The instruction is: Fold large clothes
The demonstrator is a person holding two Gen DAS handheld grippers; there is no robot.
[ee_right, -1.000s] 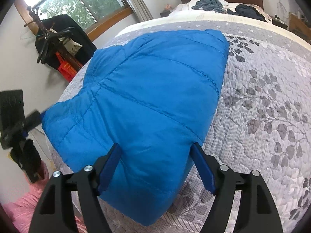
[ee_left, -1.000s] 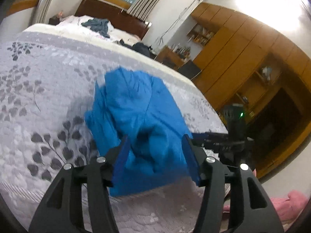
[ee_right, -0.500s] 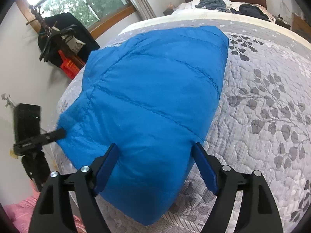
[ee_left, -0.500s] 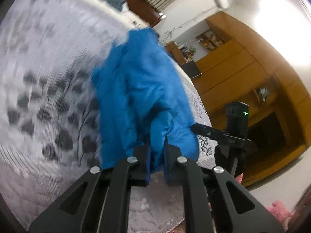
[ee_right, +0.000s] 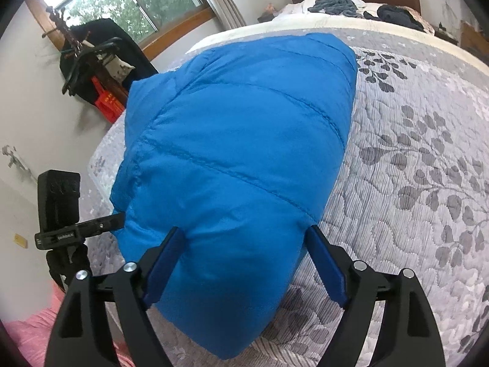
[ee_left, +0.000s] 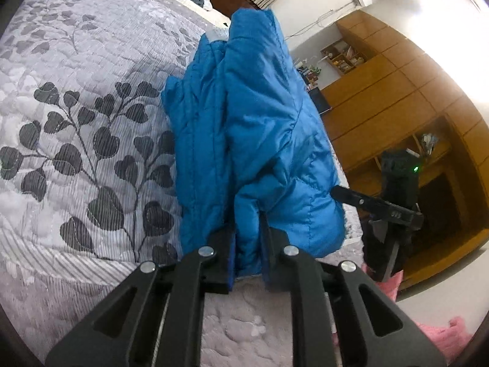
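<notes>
Jacket (ee_left: 259, 128) on quilt (ee_left: 76, 122) | left gripper (ee_left: 247, 244) clamps its fold | right gripper (ee_right: 244, 263) spread wide | dark clothes (ee_right: 336, 3) near headboard

Hidden or indeterminate items:

- Blue puffer jacket (ee_left: 259, 128): its near fold is buried between the fingers of the left gripper (ee_left: 247, 244); in the right wrist view its far side and its underside against the bedspread (ee_right: 412, 183) cannot be seen.
- Left gripper: fingertips covered by fabric.
- Right gripper (ee_left: 379, 208), seen from the left wrist view: its fingertip end disappears behind the jacket.
- Dark clothes (ee_right: 360, 7) by the headboard: too small to identify.
- Shelf contents (ee_left: 342, 56): too small to identify.
- Pink fabric (ee_right: 33, 339): cut off by the frame edge.
</notes>
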